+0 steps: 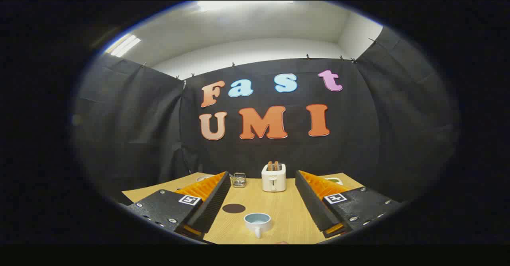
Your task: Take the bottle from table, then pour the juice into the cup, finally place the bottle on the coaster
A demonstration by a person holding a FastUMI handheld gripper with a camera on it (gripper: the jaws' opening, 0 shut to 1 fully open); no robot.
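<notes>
Toaster point(273, 177) (toast inside), glass jar point(238, 180) beside.

Light is coming from above: ceiling panels point(123, 45) are glaring white at upper left, another bright patch is blowing out at top centre. White ceiling is reading evenly lit, black cloth wall is soaking up light & looking dim, folds barely showing. Table point(287, 218) is getting soft, warm, even light; cup point(257, 223) & toaster point(273, 177) are casting only faint shadows. Fisheye is bending straight lines hard twd rim; edges are smearing, going dark w/ blue fringing. Centre is staying fairly sharp; gripper point(263, 202), fingers spread wide, is looking slightly soft.
</notes>
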